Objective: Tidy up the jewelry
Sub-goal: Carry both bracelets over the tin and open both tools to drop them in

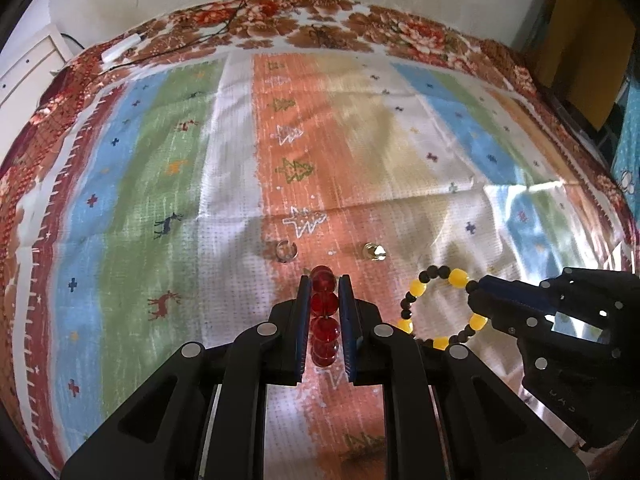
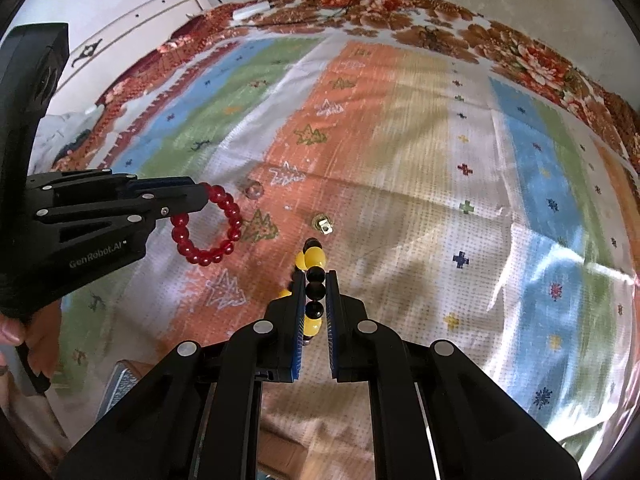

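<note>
My left gripper (image 1: pixel 325 280) is shut on a red bead bracelet (image 1: pixel 325 322), seen edge-on between its blue pads. From the right wrist view that red bracelet (image 2: pixel 210 226) hangs as a full ring off the left gripper (image 2: pixel 202 198), above the cloth. My right gripper (image 2: pixel 316 276) is shut on a yellow-and-black bead bracelet (image 2: pixel 314 258). In the left wrist view this yellow-and-black bracelet (image 1: pixel 440 308) hangs as a ring from the right gripper (image 1: pixel 478 288). Two small rings lie on the cloth: a silver ring (image 1: pixel 285 251) and a gold ring (image 1: pixel 374 251).
A striped cloth (image 1: pixel 224 168) with tree and deer motifs covers a floral bedspread (image 1: pixel 320 20). A white cable block and black wires (image 1: pixel 120 48) lie at the far edge by the wall. A hand (image 2: pixel 16 336) holds the left gripper's handle. White furniture (image 2: pixel 132 20) stands far left.
</note>
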Demonstrator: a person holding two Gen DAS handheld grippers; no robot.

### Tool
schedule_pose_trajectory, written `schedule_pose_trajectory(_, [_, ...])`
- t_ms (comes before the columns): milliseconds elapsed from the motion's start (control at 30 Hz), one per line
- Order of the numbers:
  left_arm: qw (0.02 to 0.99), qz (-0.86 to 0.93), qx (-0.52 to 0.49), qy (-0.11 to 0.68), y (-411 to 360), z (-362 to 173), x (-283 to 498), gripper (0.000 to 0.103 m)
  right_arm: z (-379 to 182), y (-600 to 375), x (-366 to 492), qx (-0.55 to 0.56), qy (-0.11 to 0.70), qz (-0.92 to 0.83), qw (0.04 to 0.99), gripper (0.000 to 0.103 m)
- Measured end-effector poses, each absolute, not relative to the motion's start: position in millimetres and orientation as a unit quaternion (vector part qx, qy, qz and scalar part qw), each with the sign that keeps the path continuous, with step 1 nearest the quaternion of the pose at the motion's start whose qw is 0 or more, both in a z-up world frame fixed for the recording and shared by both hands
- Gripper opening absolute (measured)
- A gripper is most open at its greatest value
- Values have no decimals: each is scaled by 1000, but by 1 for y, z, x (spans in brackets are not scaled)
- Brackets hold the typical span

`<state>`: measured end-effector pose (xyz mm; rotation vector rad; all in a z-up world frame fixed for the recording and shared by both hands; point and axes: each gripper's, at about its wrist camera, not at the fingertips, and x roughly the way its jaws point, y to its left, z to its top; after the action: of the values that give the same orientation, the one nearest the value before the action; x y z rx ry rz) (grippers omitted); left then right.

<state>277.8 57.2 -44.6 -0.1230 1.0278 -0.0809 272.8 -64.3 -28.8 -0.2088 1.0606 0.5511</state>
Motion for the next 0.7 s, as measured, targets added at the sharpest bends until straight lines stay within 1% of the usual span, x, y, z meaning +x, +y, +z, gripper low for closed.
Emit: schedule_pose_trajectory(700, [886,-67,-52,456,42,-14,244,13,-5,-72,250,-92,468,259,840,11])
